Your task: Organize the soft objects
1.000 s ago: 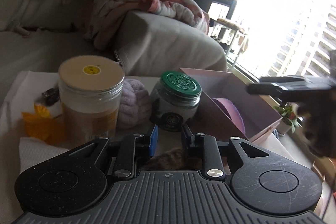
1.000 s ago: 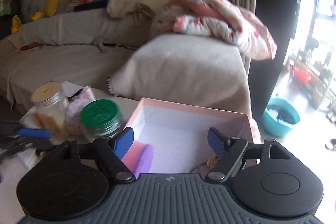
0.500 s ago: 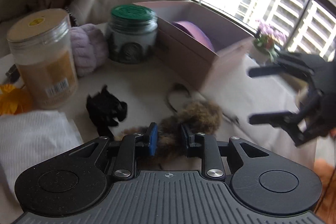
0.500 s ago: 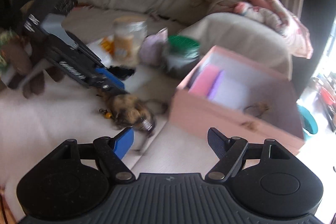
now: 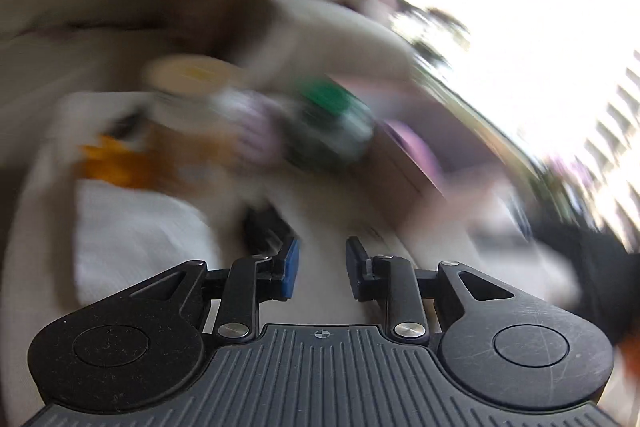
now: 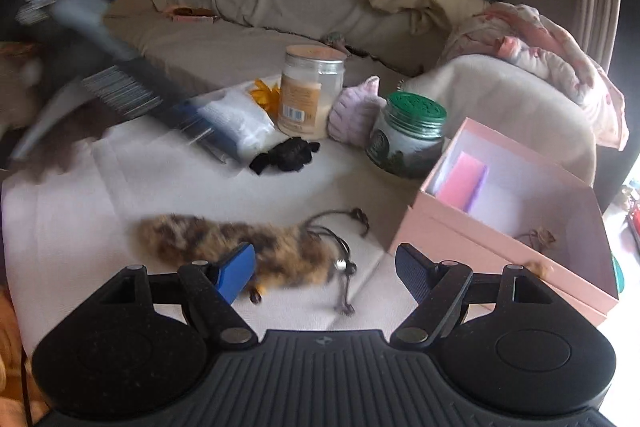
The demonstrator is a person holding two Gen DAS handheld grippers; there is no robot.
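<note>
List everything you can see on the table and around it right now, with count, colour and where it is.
furry pouch: 1, brown mottled, table front, by right tool
black scrunchie: 1, black, table middle
tall jar: 1, clear, tan lid, table back
green-lid jar: 1, beside box
knit plush: 1, lilac, between the jars
white towel: 1, left of tall jar
pink box: 1, open, table right
sponge: 1, pink-purple, inside box
sofa: 1, grey, behind table
left tool: slightly apart, empty, blurred
right tool: open, over the pouch
</note>
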